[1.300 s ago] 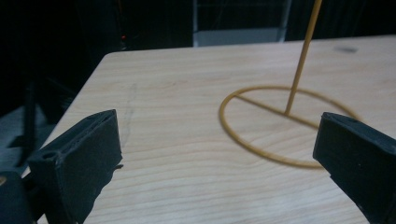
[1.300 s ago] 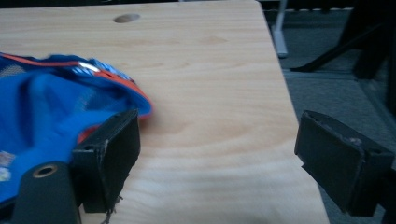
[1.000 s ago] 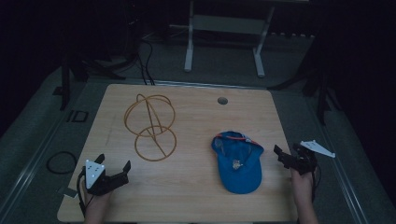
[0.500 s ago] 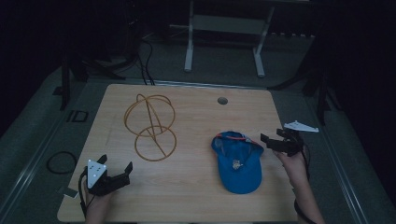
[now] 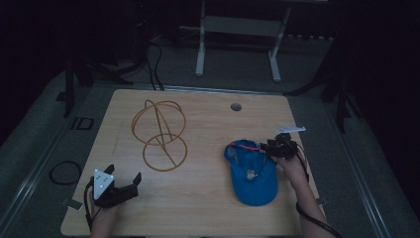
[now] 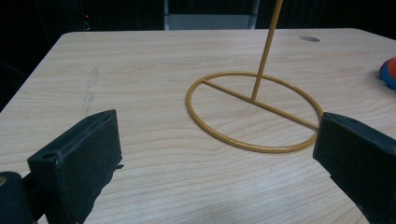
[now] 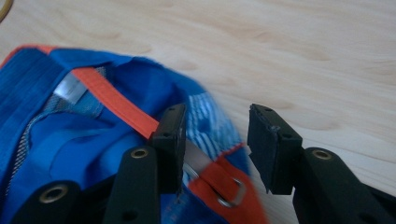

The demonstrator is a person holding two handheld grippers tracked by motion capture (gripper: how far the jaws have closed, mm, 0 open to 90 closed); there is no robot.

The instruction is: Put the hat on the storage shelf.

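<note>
My right gripper [image 7: 215, 144] was at the rear rim of the blue cap [image 5: 253, 171], near the table's [image 5: 208, 203] right edge, jaws apart w/ one inside the rim by the orange strap [image 7: 112, 100] and one outside; nothing pinched yet. Left gripper [image 5: 125, 181] sat idle near the front-left corner, jaws wide apart, facing the yellow wire stand [image 6: 254, 112]. I judged this the grab-the-cap step. Next move prob. called for closing on the rim fabric, not the metal buckle [image 7: 224, 186], then lifting.
</note>
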